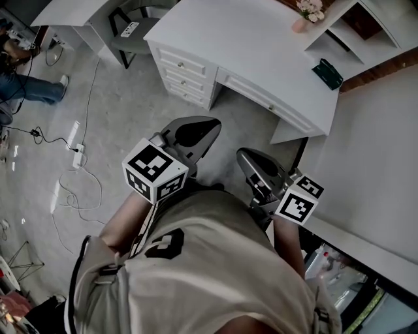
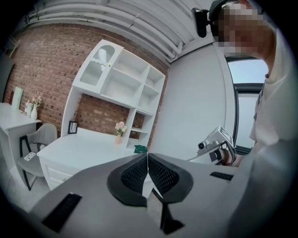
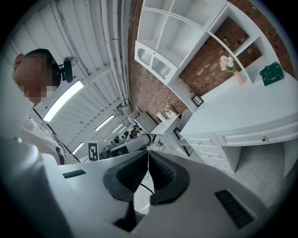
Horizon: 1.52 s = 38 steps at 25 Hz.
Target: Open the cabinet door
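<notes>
The white hutch [image 2: 122, 88] stands on the desk against a brick wall. Its upper left compartment has an arched glass cabinet door [image 2: 99, 60], which looks closed; the right gripper view shows the door [image 3: 152, 57] too. In the head view both grippers hang in front of my body, well short of the desk. My left gripper [image 1: 206, 124] is shut with nothing in it, its pads meeting [image 2: 147, 156]. My right gripper [image 1: 245, 156] is also shut and empty [image 3: 148, 153], and it shows to the right in the left gripper view [image 2: 215, 142].
A white desk [image 1: 261, 39] with drawers [image 1: 185, 72] carries a vase of flowers [image 1: 305, 13] and a green box [image 1: 327, 73]. A grey chair [image 1: 134, 36] stands to its left. Cables and a power strip [image 1: 76, 149] lie on the floor. A white wall panel [image 1: 379, 150] runs along the right.
</notes>
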Each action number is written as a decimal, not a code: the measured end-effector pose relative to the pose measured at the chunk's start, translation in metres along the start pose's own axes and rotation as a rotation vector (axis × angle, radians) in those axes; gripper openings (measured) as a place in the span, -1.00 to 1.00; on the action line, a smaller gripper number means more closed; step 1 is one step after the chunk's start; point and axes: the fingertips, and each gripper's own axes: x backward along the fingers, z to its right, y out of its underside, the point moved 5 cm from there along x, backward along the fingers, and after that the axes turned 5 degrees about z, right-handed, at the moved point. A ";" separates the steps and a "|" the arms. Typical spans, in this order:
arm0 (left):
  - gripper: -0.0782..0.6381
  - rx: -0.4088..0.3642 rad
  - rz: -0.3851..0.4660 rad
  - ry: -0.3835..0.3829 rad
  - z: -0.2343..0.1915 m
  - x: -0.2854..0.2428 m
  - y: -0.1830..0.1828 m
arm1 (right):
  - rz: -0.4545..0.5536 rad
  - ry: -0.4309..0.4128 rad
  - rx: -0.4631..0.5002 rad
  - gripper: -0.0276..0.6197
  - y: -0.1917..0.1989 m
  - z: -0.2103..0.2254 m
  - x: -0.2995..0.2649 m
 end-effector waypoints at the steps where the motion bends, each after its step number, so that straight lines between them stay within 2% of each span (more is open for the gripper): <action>1: -0.73 -0.001 0.001 -0.004 -0.003 0.001 0.000 | -0.003 0.001 0.001 -0.83 0.000 0.000 -0.003; 8: -0.73 0.005 0.005 -0.038 -0.032 0.016 -0.004 | -0.029 0.004 0.011 -0.83 0.000 -0.006 -0.029; 24: -0.73 0.002 0.022 -0.018 -0.087 0.052 -0.003 | -0.085 0.018 0.015 -0.83 0.015 -0.019 -0.088; 30: -0.73 0.029 0.016 -0.026 -0.098 0.057 0.002 | -0.114 0.016 0.006 -0.83 0.015 -0.015 -0.105; 38: -0.73 0.049 0.002 -0.098 -0.109 0.049 0.001 | -0.159 -0.039 -0.001 -0.83 0.000 0.005 -0.119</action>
